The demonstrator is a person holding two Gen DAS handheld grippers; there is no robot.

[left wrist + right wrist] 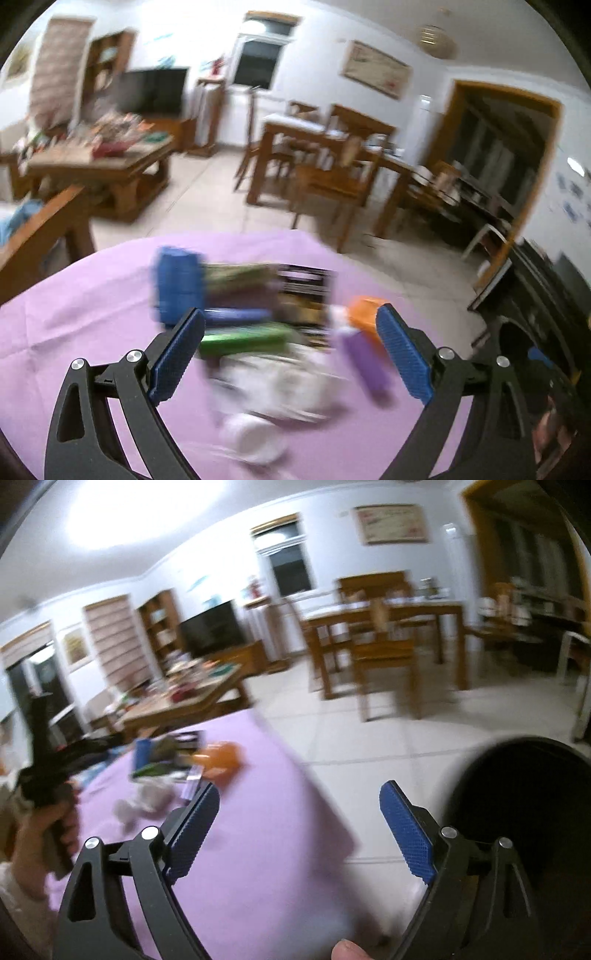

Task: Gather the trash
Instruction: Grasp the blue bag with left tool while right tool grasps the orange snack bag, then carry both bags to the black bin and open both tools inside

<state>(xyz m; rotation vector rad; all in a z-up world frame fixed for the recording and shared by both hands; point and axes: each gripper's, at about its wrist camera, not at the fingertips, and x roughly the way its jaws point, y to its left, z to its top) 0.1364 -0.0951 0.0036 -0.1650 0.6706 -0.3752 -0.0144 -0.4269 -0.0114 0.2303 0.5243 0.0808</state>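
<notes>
A blurred pile of trash lies on the purple tablecloth (74,314): a blue pack (179,284), a green wrapper (243,341), white crumpled paper (273,384), a purple tube (364,363), an orange piece (365,314). My left gripper (290,332) is open and empty just above the pile. My right gripper (299,812) is open and empty over the table's right edge, beside a black bin (524,805). The pile (173,768) and the left gripper (51,771) also show in the right wrist view.
A wooden dining table with chairs (332,155) stands beyond on the tiled floor. A cluttered coffee table (99,155) is at the left, a TV (151,90) behind it. A dark doorway (498,147) is at the right.
</notes>
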